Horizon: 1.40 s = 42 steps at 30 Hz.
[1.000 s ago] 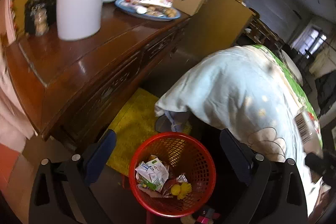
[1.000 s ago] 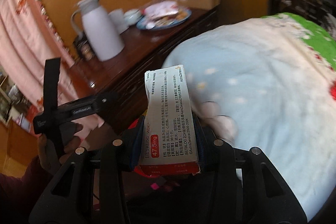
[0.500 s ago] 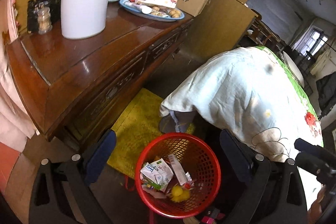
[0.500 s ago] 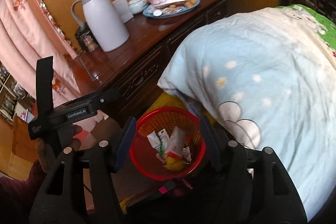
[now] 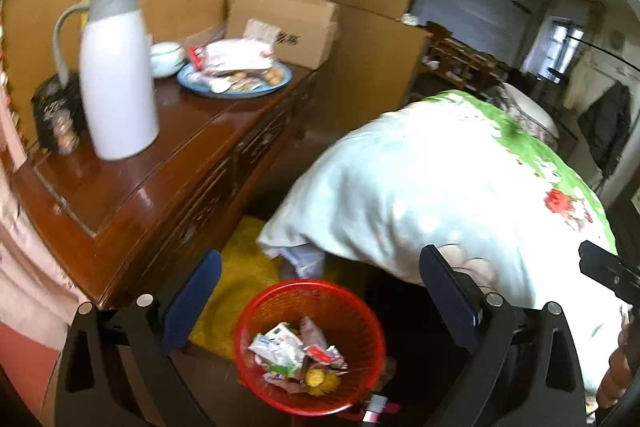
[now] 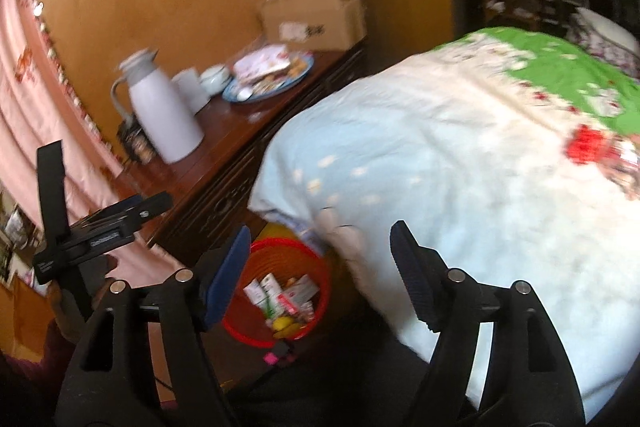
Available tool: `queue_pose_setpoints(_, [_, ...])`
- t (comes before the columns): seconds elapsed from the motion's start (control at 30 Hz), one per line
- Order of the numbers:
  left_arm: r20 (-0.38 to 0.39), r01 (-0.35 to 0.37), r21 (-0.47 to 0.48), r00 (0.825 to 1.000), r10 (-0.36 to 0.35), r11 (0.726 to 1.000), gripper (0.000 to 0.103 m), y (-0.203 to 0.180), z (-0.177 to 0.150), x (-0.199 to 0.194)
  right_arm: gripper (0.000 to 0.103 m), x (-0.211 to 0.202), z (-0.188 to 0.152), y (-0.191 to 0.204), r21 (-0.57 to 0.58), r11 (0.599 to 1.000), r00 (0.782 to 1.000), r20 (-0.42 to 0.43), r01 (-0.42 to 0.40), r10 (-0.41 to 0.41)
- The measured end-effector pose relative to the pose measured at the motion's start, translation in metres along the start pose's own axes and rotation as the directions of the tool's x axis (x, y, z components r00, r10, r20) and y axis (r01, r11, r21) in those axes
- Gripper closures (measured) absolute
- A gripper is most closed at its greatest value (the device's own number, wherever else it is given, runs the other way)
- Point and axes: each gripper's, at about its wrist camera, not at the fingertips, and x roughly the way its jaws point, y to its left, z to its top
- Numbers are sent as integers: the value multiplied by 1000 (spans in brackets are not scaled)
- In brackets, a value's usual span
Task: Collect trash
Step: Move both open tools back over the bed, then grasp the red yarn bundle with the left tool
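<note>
Right wrist view shows my right gripper [image 6: 320,267] with its jaws opening and nothing between them; the red basket [image 6: 320,269] of trash [image 6: 280,293] sits on the floor just below and ahead, between desk [image 6: 224,163] and bed [image 6: 460,167]. My left gripper [image 5: 320,291] is spread and empty too, straight above that basket [image 5: 260,307], the nearer of the two. I judge any remaining litter lies away from here, perhaps on the desk up-left.
</note>
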Motion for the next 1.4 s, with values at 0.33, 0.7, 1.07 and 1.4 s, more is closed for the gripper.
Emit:
queue_pose_setpoints(0.33, [-17, 68, 198, 998, -66, 978, 6, -97, 6, 5, 26, -77, -19, -101, 147, 969, 967, 127, 200, -219])
queue_pose_setpoints(0.7, [-132, 206, 364, 977, -168, 908, 6, -233, 21, 83, 26, -97, -47, -236, 396, 842, 901, 74, 366, -427])
queue_pose_setpoints(1.07, [-226, 282, 444, 954, -198, 850, 6, -344, 25, 167, 26, -73, -56, -311, 449, 724, 812, -7, 524, -584])
queue_pose_setpoints(1.4, [-236, 342, 483, 937, -256, 806, 6, -426, 32, 221, 21, -62, -70, -348, 549, 710, 862, -38, 441, -506])
